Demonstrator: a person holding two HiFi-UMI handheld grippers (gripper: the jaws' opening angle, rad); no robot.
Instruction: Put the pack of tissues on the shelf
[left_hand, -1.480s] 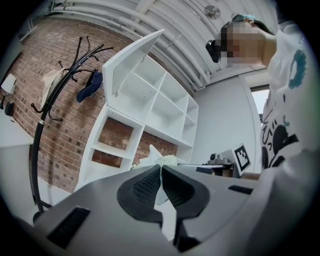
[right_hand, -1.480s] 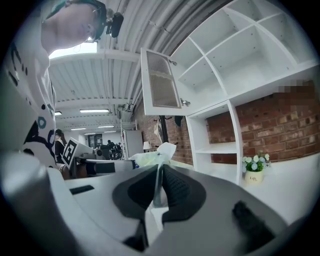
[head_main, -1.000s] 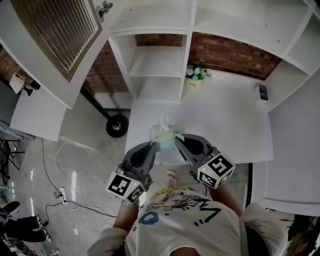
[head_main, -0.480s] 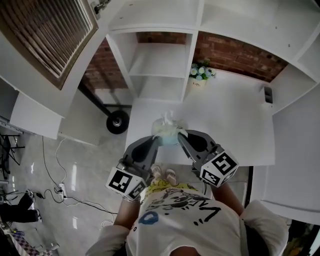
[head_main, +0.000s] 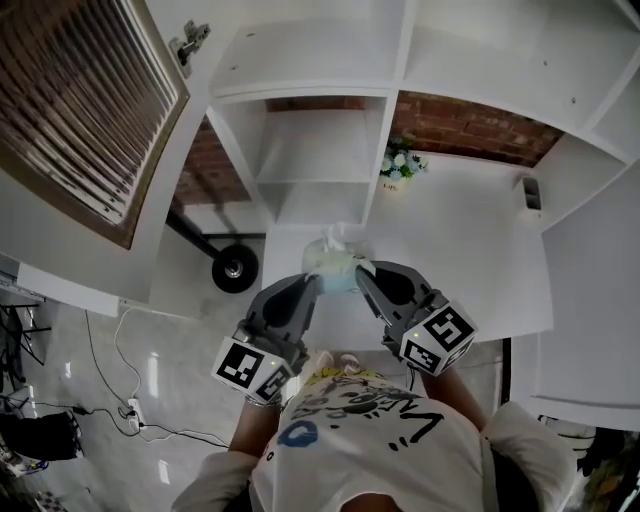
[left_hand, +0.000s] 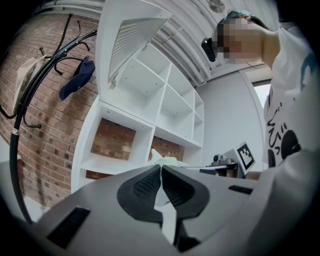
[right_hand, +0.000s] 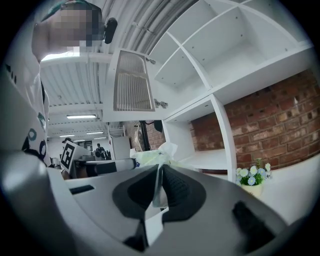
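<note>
Now, L tongs (head_main: 314, 284) & R tongs (head_main: 361, 272), both clenched on tissue pack (head_main: 331, 263)

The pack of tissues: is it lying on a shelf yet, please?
No, the pack of tissues is pinched between the left gripper and right gripper, short of the shelf.

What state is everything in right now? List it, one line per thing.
pack of tissues: held up off the desk between both grippers, not yet on the shelf
left hand-held gripper: shut on the pack's wrapper
right hand-held gripper: shut on the pack's wrapper
shelf: nearest compartments bare
cupboard door: swung open
flower pot: upright on the desk
</note>
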